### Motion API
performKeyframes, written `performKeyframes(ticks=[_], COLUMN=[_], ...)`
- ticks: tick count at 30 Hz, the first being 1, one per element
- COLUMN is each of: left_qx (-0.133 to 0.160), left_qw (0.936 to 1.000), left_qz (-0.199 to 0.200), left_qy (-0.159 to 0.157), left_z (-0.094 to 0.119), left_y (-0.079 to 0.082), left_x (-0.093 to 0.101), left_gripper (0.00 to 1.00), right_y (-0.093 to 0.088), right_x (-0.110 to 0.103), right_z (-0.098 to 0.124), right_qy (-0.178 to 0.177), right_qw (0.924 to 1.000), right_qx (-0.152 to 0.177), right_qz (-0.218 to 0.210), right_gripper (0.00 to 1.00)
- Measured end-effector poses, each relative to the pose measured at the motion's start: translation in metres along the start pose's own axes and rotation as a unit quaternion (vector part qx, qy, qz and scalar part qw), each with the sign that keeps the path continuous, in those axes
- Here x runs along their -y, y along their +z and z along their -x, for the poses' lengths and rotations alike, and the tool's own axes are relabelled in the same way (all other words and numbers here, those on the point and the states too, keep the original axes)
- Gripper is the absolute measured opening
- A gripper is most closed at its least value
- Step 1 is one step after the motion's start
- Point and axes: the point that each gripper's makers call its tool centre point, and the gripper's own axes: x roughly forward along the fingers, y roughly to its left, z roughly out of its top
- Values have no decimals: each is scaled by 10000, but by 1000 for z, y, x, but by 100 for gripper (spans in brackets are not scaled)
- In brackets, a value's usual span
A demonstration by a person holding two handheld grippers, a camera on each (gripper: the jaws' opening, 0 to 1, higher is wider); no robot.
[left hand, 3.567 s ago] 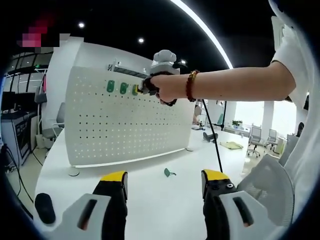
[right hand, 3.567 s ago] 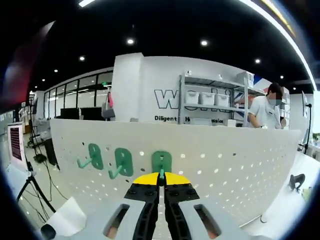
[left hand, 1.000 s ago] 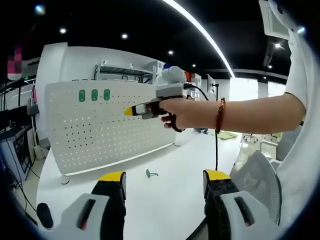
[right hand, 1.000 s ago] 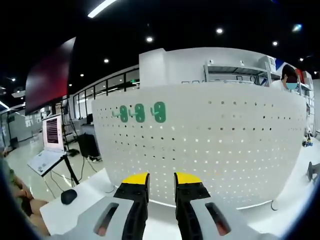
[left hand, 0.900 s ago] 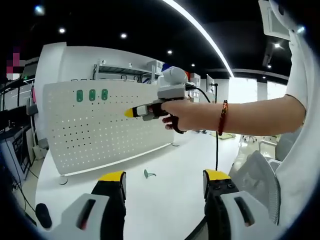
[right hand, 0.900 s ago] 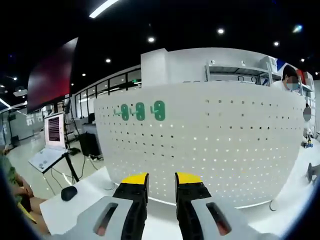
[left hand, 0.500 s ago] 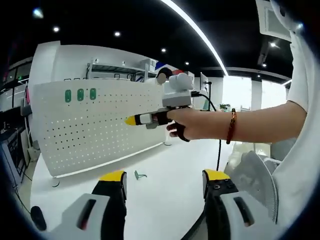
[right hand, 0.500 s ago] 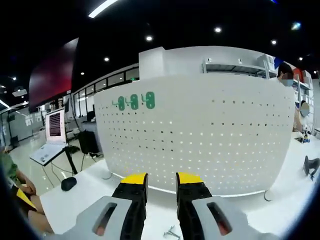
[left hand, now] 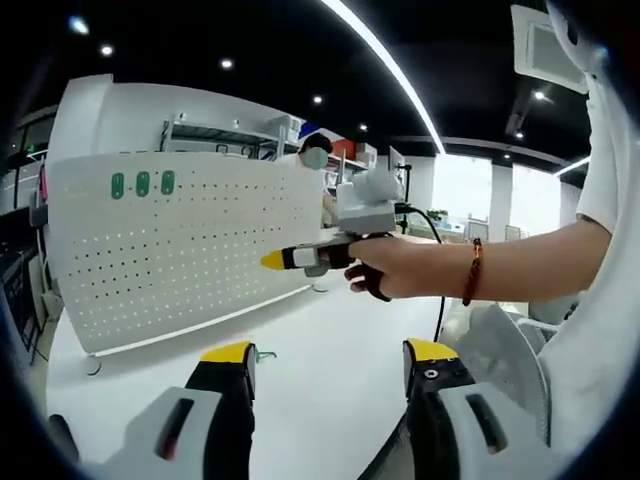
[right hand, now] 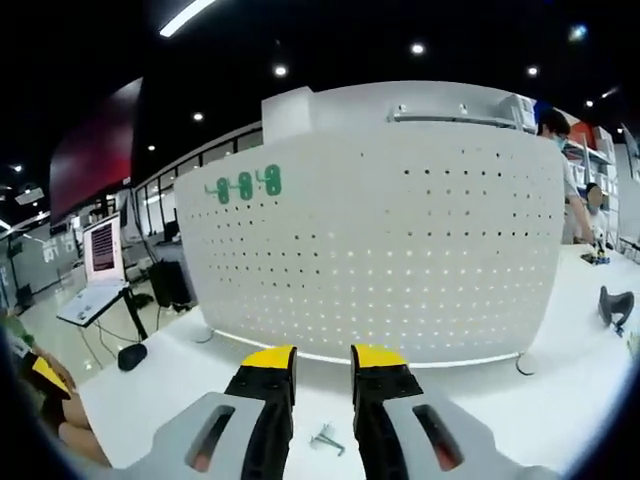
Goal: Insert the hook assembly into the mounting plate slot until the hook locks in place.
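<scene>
Pegboard (right hand: 400,250) holds three green hooks (right hand: 245,186); spare hook (right hand: 325,439) lies before both grippers' spread, empty fingers (right hand: 270,375)

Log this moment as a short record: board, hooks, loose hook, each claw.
board: white pegboard, upright on the white table
hooks: three green hooks, side by side near the board's top corner
loose hook: one lying on the table, in front of the board
left claw: open, holding nothing
right claw: open, holding nothing, off the board
</scene>
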Motion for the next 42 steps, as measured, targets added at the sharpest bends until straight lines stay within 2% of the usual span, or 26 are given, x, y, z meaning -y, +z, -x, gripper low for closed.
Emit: performKeyframes(ticks=[11, 22, 29, 37, 40, 42], left_qx=[-90, -105, -171, -232, -231, -259], left_qw=[9998, 9995, 9995, 9993, 9991, 9990], left_qz=[170, 282, 282, 282, 306, 323], left_qy=[-77, -5, 25, 107, 163, 173], left_z=[-1, -4, -8, -11, -12, -13], left_y=[-12, -14, -16, -15, -14, -15], left_x=[2, -3, -5, -11, -13, -13], left_gripper=[61, 62, 62, 63, 63, 63], right_y=[-36, -66, -88, -101, -110, -110], right_x=[8, 12, 13, 12, 12, 11], right_z=[5, 2, -3, -11, -13, -15], right_qy=[-49, -1, 138, 364, 450, 492], right_qw=[9994, 9978, 9956, 9934, 9910, 9914], right_qx=[-317, -636, -915, -1081, -1262, -1212], right_qz=[-136, -192, -159, -84, -24, -20], right_gripper=[18, 17, 18, 18, 18, 19])
